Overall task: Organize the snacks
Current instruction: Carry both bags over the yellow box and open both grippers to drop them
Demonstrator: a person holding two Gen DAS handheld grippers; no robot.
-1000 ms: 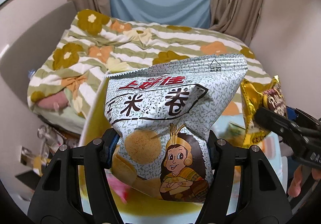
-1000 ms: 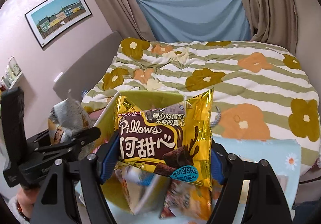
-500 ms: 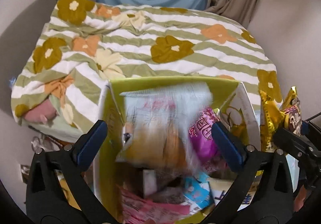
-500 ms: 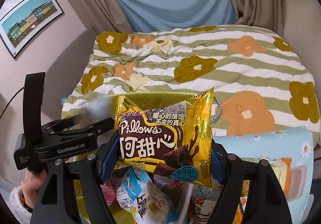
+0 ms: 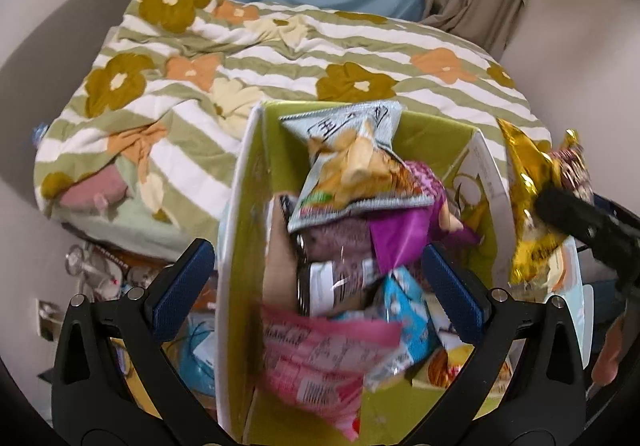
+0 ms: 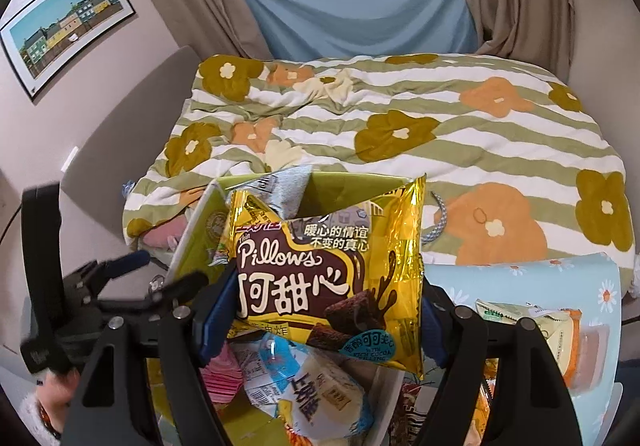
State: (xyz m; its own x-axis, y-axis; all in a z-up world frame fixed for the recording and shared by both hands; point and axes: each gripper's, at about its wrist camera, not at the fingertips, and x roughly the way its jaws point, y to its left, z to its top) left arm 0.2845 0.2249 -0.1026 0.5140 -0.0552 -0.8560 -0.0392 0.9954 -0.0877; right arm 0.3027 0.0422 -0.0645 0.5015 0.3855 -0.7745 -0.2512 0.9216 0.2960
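1. My right gripper (image 6: 320,310) is pinching the gold snack bag (image 6: 332,278) by its two side edges, holding it upright just above the open green box (image 6: 200,230).
2. My left gripper (image 5: 316,286) is spread wide with nothing between its pads. It hangs over the box, where the grey chip bag (image 5: 352,162) lies tilted on top of the pile.
3. I judge the gold bag light and puffy, with slick crinkly foil. It will buckle rather than resist, and the biscuits inside could crush, so a light squeeze low on the sides or on the sealed seams is the safest hold.
4. The chip bag looks just as light and air-filled. It may slide off the heap if nudged.
5. The box is crowded with a pink packet (image 5: 320,358), a purple packet (image 5: 404,234) and a blue-and-white packet (image 6: 316,386). I cannot see the bottom or how much room is left.
6. The left view is motion-blurred, so labels there are unreadable.
7. More snacks (image 6: 540,330) lie on the blue tablecloth (image 6: 520,278) at the right, partly cut off by the frame and my gripper.
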